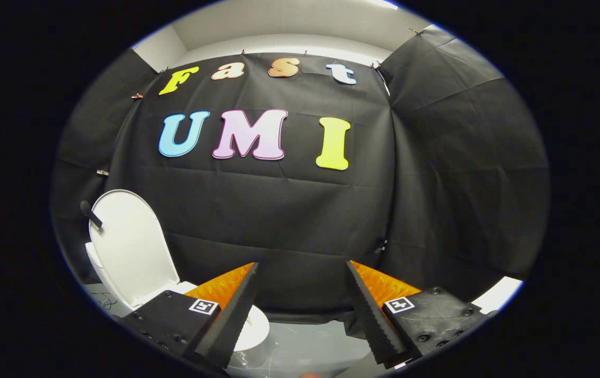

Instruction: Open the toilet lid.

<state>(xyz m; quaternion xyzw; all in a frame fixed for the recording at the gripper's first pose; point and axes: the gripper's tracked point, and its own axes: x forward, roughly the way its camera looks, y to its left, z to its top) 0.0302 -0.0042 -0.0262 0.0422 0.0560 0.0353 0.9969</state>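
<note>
Gripper view looks level across the booth toward the black cloth wall (300,210), with the gripper (300,273) held up in the open air and pointed at the cloth rather than at the toilet. Its two fingers are spread wide apart, with nothing between them; the gap frames only bare cloth and a strip of pale floor (310,341) beyond. Each finger carries one square marker tag on its block, two tags in all.

One toilet (121,273) stands to the left, well apart from the fingertips and partly hidden behind the left finger (231,310). Its one toilet lid (129,247) is white and stands raised, upright and leaning back toward the cloth, its inner face turned toward the camera. A small dark knob or handle (90,212) juts from the lid's upper left rim. The white seat rim (255,328) lies low just beyond the left finger. No finger touches the lid or the seat.
</note>
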